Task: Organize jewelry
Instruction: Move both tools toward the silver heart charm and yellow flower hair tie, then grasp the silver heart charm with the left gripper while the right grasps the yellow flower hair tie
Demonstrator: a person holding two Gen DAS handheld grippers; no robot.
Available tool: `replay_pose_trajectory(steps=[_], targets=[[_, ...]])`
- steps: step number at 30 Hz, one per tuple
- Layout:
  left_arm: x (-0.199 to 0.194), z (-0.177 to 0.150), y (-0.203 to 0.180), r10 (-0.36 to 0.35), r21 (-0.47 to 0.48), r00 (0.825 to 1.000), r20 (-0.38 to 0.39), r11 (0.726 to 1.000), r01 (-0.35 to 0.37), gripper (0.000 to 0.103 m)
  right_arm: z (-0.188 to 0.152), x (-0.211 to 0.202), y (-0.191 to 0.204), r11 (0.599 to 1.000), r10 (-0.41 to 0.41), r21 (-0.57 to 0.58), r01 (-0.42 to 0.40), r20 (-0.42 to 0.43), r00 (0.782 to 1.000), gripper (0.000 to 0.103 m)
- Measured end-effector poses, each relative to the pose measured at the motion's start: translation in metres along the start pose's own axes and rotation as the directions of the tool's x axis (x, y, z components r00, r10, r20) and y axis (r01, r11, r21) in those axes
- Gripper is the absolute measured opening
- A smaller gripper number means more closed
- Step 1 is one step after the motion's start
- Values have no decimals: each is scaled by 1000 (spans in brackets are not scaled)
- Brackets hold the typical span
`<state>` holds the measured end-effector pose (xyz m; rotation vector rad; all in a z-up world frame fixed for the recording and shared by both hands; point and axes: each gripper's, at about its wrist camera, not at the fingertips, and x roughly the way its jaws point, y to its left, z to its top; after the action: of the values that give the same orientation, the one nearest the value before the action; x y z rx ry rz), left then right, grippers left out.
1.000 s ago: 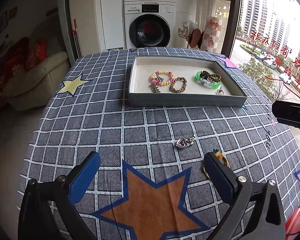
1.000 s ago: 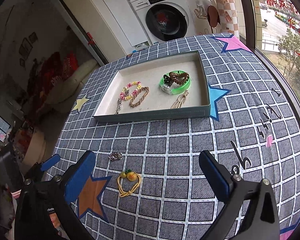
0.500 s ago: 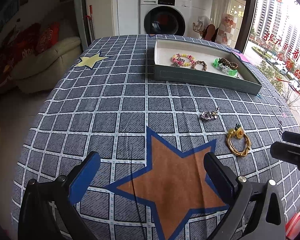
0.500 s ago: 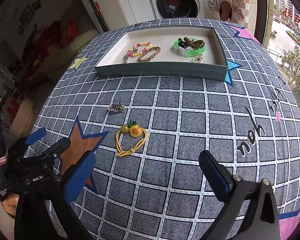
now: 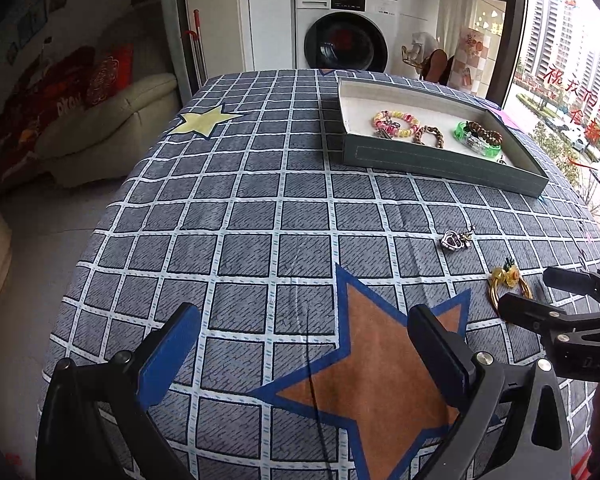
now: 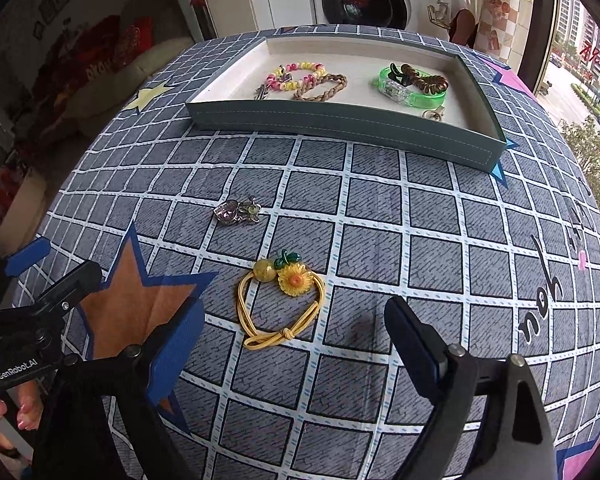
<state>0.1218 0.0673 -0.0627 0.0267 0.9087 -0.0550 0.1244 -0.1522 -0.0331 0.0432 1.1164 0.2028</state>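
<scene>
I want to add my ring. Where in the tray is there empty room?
The tray is bare along its far wall and in its left corner beside the pink-yellow bracelet. It is crowded around the green bracelet on the right.

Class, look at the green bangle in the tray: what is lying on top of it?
A brown coiled hair tie lies across the green bangle in the tray. Whatever part of the bangle sits beneath the tie is covered.

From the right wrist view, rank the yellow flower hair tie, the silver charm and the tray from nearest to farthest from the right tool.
1. Yellow flower hair tie: just ahead, between the closing jaws' line.
2. Silver charm: farther, left of centre.
3. Tray: far end of the tablecloth.
</scene>
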Motion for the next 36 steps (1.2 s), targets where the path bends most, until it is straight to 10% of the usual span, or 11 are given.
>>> replay_pose_trajectory(steps=[8,15,22,33,36], targets=[[9,10,-22,-27,83,1000,2,996,27,103,1,8,8,992,-86,-91,88,26,996,63],[14,22,-53,-70,183,997,10,981,67,103,1,0,-13,994,-92,-58,94,36,995,10],[28,32,-81,-101,256,995,-10,961,101,103,-4,-5,-25,995,-77,-54,79,35,996,6],[52,43,-104,-159,303,984,-83,936,177,67,-6,-6,-34,999,-36,-31,38,40,999,5],[51,42,-108,-201,305,975,-97,926,221,40,-6,-6,-35,999,-27,-25,28,41,999,5]])
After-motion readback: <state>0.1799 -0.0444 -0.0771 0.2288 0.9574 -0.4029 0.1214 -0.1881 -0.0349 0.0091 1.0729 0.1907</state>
